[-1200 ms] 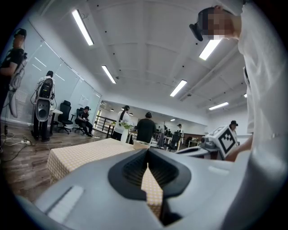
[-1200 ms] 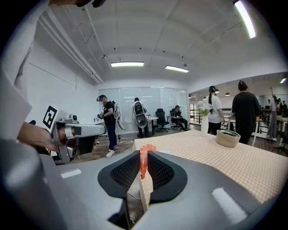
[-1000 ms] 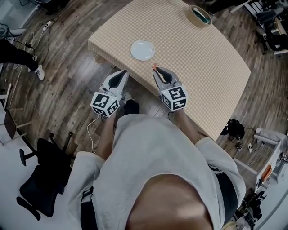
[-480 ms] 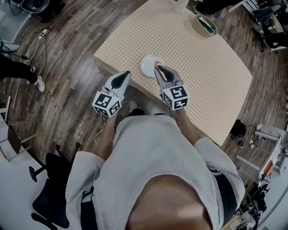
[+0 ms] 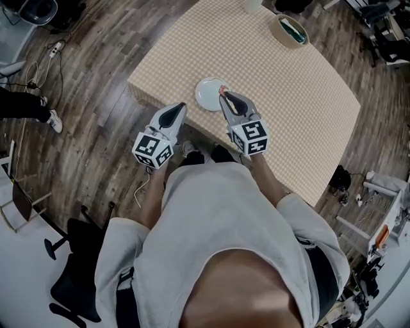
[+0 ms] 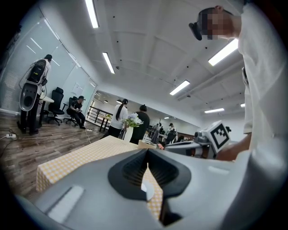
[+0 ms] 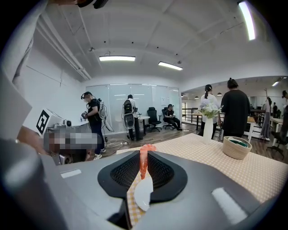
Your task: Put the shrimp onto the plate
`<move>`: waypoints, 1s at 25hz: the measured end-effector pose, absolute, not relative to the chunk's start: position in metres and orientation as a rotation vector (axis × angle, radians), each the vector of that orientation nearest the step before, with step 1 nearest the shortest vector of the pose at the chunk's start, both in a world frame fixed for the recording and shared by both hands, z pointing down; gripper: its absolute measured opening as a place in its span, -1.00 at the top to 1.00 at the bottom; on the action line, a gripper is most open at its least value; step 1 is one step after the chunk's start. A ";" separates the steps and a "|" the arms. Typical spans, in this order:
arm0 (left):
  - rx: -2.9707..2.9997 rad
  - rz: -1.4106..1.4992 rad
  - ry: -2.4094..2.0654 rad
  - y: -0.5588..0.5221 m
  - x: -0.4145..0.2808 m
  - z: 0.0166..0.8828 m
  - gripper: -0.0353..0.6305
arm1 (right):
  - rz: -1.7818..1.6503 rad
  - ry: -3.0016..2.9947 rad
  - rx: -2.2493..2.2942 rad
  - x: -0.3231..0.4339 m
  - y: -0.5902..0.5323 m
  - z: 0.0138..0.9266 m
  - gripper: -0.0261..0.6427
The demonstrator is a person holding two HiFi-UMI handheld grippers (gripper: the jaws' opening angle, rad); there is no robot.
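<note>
A small white plate [image 5: 206, 95] lies near the front-left corner of the checked table [image 5: 288, 90]. My right gripper [image 5: 223, 96] hovers at the plate's right rim, shut on a pink-orange shrimp [image 5: 222, 90]. In the right gripper view the shrimp [image 7: 143, 162] stands upright, pinched between the jaws, with the plate [image 7: 141, 194] showing below it. My left gripper [image 5: 180, 106] is held left of the plate at the table's front edge, its jaws closed with nothing between them. Through its jaws a sliver of the plate [image 6: 149, 190] shows.
A round woven basket [image 5: 289, 27] sits at the far side of the table, with a white vase [image 5: 252, 5] beside it. Wooden floor surrounds the table. A black office chair [image 5: 64, 282] stands at lower left. Several people [image 6: 120, 117] stand in the room beyond.
My right gripper has carried the shrimp forward from the table's front edge to the plate's right rim. The left gripper has kept its place beside it.
</note>
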State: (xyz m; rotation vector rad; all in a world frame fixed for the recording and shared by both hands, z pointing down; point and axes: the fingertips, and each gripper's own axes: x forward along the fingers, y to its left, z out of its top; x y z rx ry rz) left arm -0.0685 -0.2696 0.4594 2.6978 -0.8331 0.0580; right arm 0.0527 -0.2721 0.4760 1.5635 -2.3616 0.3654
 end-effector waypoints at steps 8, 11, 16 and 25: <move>2.637 0.076 -0.959 -0.270 -0.055 0.469 0.87 | 0.405 -2.408 1.483 0.075 -0.276 0.489 0.76; 2.617 0.082 -0.986 -0.271 -0.052 0.473 0.87 | 0.426 -2.415 1.458 0.078 -0.276 0.495 0.76; 2.591 0.106 -0.996 -0.269 -0.048 0.485 0.87 | 0.474 -2.410 1.420 0.081 -0.273 0.513 0.76; 2.510 0.147 -0.962 -0.259 -0.039 0.524 0.87 | 0.600 -2.344 1.351 0.084 -0.254 0.564 0.76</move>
